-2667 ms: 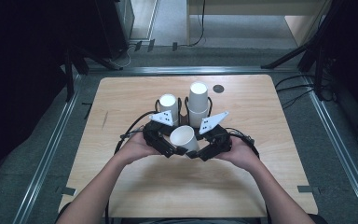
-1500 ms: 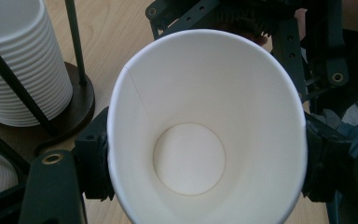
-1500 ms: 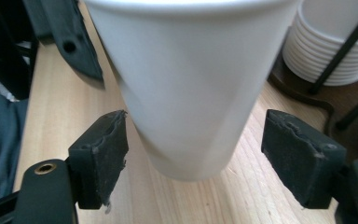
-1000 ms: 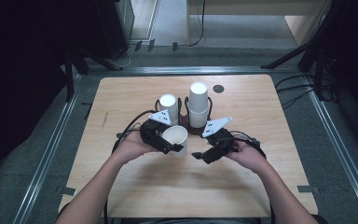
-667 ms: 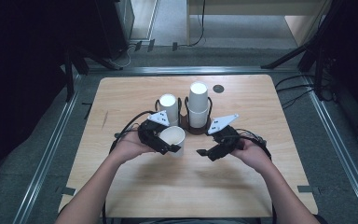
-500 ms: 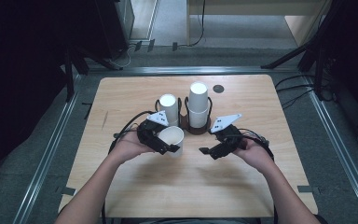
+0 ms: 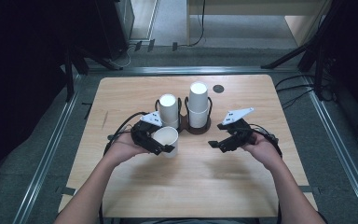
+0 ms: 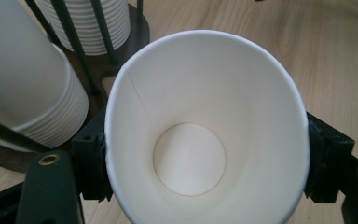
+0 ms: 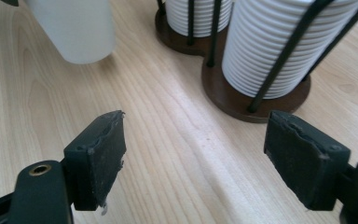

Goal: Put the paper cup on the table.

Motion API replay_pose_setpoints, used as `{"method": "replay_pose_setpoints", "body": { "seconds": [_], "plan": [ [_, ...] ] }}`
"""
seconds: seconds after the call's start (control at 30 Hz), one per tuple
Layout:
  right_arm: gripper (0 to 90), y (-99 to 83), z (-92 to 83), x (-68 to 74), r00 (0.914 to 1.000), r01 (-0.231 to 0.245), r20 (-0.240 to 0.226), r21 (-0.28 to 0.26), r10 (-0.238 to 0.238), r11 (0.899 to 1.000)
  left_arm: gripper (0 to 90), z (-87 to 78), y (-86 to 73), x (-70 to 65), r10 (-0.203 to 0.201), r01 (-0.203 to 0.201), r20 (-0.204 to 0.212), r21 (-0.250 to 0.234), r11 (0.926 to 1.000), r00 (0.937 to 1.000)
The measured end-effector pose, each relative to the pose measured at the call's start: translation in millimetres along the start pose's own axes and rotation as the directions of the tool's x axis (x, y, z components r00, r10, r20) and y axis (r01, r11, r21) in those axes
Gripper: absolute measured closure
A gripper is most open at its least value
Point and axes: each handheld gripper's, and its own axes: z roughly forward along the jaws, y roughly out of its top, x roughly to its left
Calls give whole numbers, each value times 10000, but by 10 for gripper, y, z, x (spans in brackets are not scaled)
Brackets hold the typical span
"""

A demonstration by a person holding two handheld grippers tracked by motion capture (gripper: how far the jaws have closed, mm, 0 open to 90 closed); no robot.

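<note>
Clamping a single paper cup (image 7: pixel 166 140) by its sides, mouth up, just in front of the two-post cup holder (image 7: pixel 185 122) on the table (image 7: pixel 242 186), the left hand-held gripper (image 7: pixel 156 144) carries it alone, while the right hand-held gripper (image 7: pixel 220 143) hovers apart with jaws spread and empty.

Both forearms reach in over the table, hands apart. The left hand (image 7: pixel 121 148) holds the left gripper (image 7: pixel 161 144) angled inward, its jaws clamped on either side of a cup (image 8: pixel 205 135). The right hand (image 7: pixel 263 149) holds the right gripper (image 7: pixel 216 143) pointing inward toward the left, jaws spread wide with nothing between them.
</note>
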Motion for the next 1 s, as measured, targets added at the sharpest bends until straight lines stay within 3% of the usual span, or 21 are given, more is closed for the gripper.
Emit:
{"method": "replay_pose_setpoints", "body": {
  "seconds": [0.47, 1.0],
  "plan": [
    [209, -18, 10, -186, 9996, -216, 183, 123, 214, 9997, 222, -146, -133, 118, -533, 526, -414, -181, 9985, 9977],
    [209, -51, 27, -299, 9983, -515, 273, 232, 509, 9984, 220, -280, -292, 327, -1132, 1120, -996, -174, 9936, 9886]
  ]
}}
